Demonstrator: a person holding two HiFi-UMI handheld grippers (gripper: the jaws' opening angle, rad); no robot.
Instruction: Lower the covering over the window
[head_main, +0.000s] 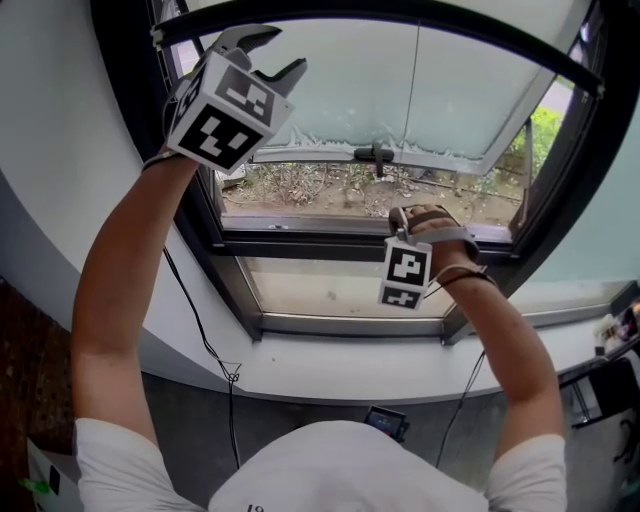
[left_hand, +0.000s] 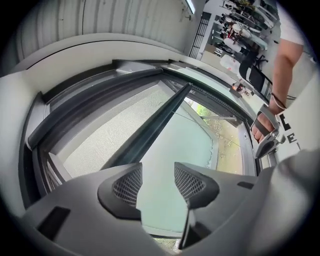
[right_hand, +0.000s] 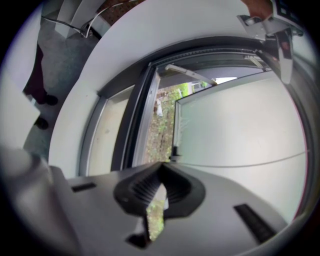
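Head view: our left claw (head_main: 283, 52) stands apart, empty; our right claw (head_main: 425, 212) is pressed together. If it has no hold on the thin cord (head_main: 416, 90), pulling does nothing.

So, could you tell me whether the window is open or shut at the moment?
Open. The frosted sash stands out from the frame at its bottom edge, and ground with plants shows through the gap below it.

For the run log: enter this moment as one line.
left gripper: open, empty, raised | right gripper: shut | covering: partly lowered
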